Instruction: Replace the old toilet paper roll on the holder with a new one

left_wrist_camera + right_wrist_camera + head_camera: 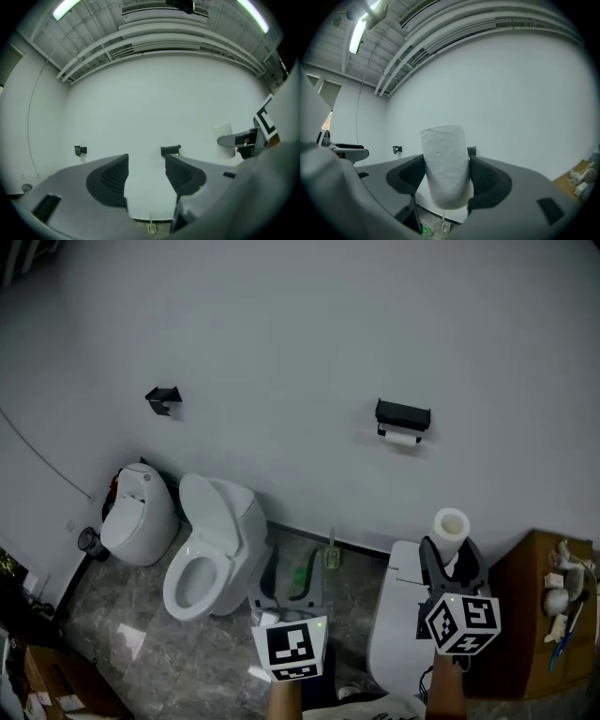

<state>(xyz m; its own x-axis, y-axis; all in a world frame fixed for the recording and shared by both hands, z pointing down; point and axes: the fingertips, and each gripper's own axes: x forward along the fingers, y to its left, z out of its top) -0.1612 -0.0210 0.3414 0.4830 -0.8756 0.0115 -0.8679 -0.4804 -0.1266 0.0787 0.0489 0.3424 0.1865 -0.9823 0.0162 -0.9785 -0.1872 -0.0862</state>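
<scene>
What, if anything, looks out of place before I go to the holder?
Nothing stands out: no spill or damage shows. The holder carries a thin roll, the new roll sits upright between the right gripper's jaws, and the left gripper's jaws stand apart, empty.

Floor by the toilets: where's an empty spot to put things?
The floor left of the open toilet is mostly bare, one paper scrap aside. Between it and the shut toilet it's crowded: a brush, dark clutter.
</scene>
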